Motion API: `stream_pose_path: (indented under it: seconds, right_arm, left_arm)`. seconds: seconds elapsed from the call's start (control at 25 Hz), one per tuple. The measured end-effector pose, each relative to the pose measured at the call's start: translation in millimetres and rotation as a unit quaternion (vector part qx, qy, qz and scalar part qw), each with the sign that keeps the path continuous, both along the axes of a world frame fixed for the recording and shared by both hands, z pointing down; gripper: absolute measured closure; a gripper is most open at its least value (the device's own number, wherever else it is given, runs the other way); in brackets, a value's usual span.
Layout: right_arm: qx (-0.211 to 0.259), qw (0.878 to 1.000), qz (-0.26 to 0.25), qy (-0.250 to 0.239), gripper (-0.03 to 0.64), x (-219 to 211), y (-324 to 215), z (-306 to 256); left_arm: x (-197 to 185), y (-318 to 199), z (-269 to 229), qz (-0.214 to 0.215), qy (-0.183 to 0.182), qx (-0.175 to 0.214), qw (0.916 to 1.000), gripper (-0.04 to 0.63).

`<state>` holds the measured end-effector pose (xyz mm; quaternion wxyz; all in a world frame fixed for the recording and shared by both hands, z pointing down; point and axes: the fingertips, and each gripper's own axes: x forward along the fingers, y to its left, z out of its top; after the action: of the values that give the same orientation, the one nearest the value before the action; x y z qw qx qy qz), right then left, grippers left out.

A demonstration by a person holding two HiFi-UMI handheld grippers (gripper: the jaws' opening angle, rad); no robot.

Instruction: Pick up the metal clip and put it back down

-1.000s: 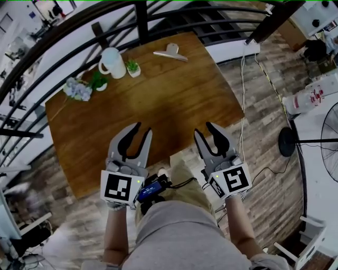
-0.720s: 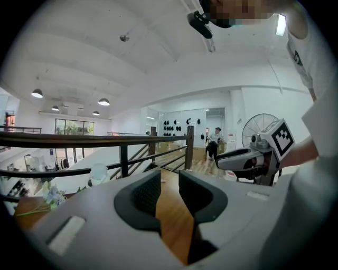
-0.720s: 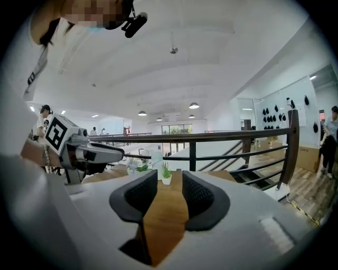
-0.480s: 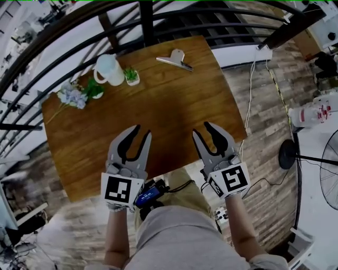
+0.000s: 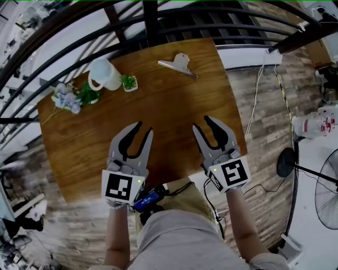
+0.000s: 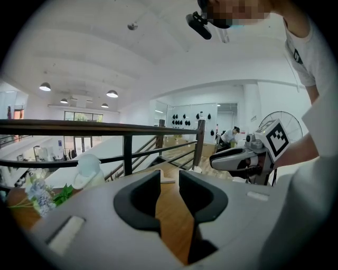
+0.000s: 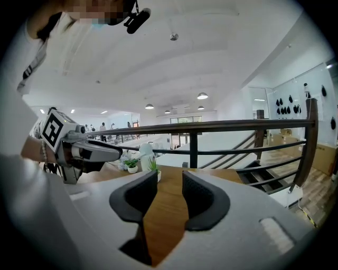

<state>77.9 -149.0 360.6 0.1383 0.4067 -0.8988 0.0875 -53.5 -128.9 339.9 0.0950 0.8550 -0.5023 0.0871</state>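
Observation:
The metal clip (image 5: 178, 64) lies flat on the far part of the wooden table (image 5: 169, 105), silver with a rounded handle. My left gripper (image 5: 143, 129) hovers over the near half of the table, jaws apart with nothing between them. My right gripper (image 5: 202, 124) is held beside it, also open and empty. Both point toward the far edge and stay well short of the clip. In the left gripper view, only bare wood shows between the fingers (image 6: 145, 198). It is the same between the fingers (image 7: 203, 200) in the right gripper view.
A white jug (image 5: 104, 74), a small potted plant (image 5: 128, 82) and a bunch of flowers (image 5: 66, 98) stand at the table's far left. A black railing (image 5: 153, 16) runs behind the table. A cable (image 5: 253, 113), a white bottle (image 5: 317, 124) and a fan (image 5: 327, 195) are on the right.
The head view has shifted, so the table sits lower and more to the left in the picture. Both grippers are slightly closer to the clip. Their jaws have not changed.

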Motion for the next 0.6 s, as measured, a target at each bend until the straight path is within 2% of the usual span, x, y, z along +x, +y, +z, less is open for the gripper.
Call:
stream_pose_path:
  seconds: [0.28,0.6]
  right_arm:
    - [-0.005,1.000,-0.023,0.014,0.479,-1.8,-48.4,19.0]
    - [-0.018,0.999,-0.043,0.028,0.472,-11.9,-95.1,46.8]
  left_arm:
    - [0.0,-32.6,22.6,-0.012,-0.005,-0.029,0.9995,0.483]
    - [-3.2,-66.9,37.7,-0.022,0.005,-0.025,0.9994,0.482]
